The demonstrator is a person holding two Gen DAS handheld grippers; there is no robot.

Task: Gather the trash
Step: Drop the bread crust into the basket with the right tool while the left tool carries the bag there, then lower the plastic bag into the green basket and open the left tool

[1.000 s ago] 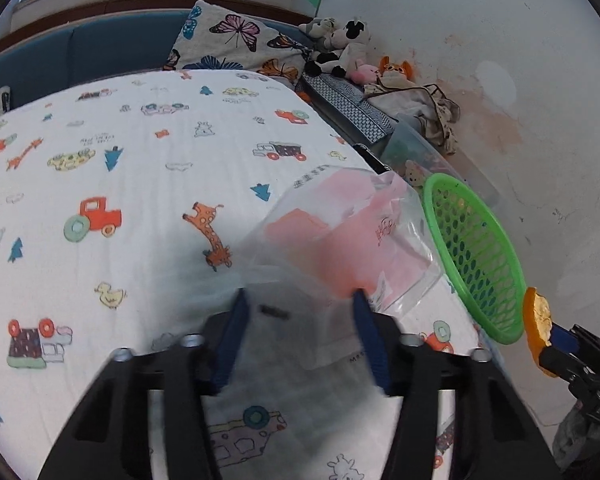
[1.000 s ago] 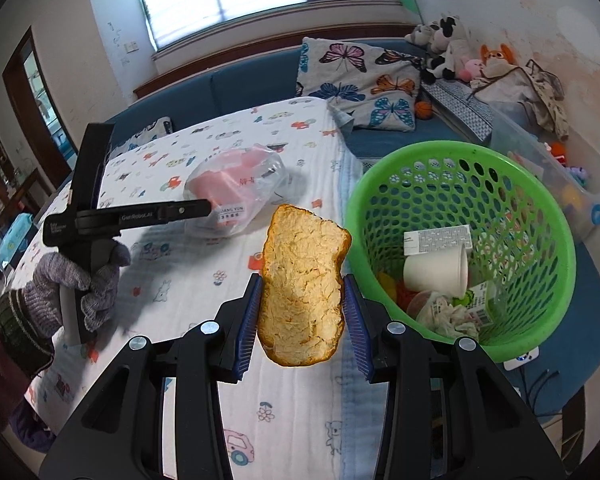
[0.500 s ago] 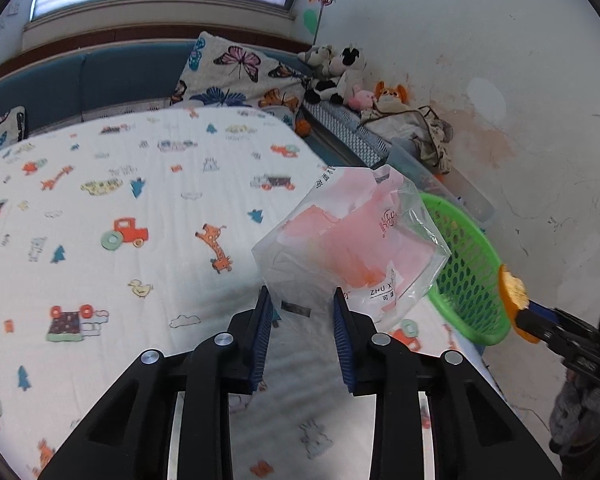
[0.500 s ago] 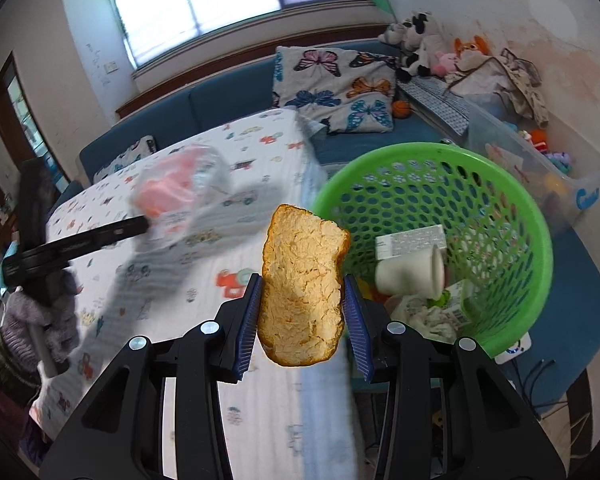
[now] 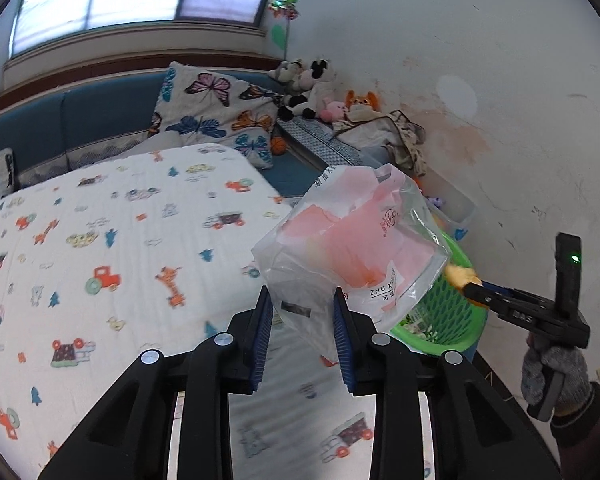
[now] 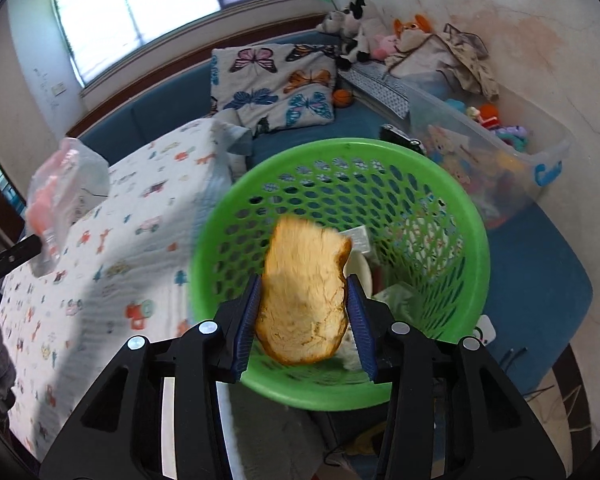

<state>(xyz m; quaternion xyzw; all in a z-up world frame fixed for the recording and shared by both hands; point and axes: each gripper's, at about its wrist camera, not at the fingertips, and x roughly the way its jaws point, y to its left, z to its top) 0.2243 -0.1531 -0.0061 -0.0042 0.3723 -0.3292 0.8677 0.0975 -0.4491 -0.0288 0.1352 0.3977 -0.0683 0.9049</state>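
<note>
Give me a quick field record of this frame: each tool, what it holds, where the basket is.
left tool: shut on the plastic bag, lifted above the bed
right tool: over the basket, jaws opening, bread slice between them
basket: green, beside the bed, already holds a paper cup and wrappers
bag contents: pink paper, some printed text
bed: cartoon-print sheet
</note>
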